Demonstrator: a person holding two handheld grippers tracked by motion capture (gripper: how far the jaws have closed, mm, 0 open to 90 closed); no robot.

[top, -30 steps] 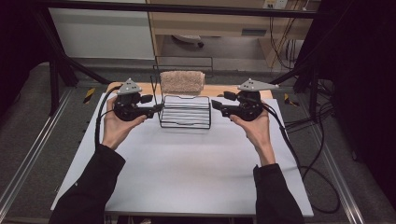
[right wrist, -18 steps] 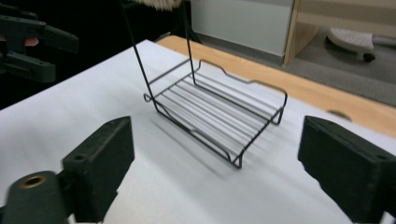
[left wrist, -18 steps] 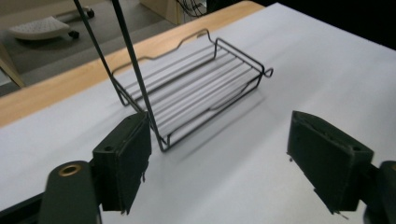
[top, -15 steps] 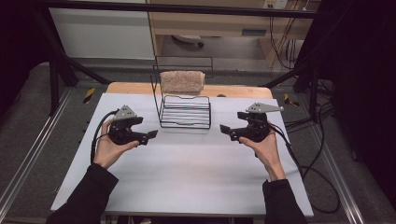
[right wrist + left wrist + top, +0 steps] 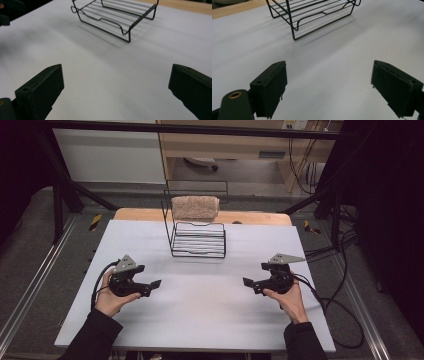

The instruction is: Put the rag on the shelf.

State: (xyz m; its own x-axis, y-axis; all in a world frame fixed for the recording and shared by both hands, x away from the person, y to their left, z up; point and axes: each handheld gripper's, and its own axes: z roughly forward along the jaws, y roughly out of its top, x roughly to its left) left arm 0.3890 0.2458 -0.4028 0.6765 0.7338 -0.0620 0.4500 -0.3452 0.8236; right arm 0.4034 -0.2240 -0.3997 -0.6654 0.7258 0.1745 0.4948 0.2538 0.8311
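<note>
My white table [image 5: 200,320] sits on a wooden top [image 5: 260,217] whose far edge shows bare. Grey floor [image 5: 30,245] lies around it, with black frame posts [image 5: 57,205] at both sides. Beyond stand a white panel [image 5: 105,155] and a wooden cabinet [image 5: 225,145]; cables [image 5: 300,160] hang at right.

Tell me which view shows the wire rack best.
The high view: the whole rack stands on the white table, a towel draped over its tall back frame. The left gripper view and the right gripper view each catch just its low front part, cropped at the top.
</note>
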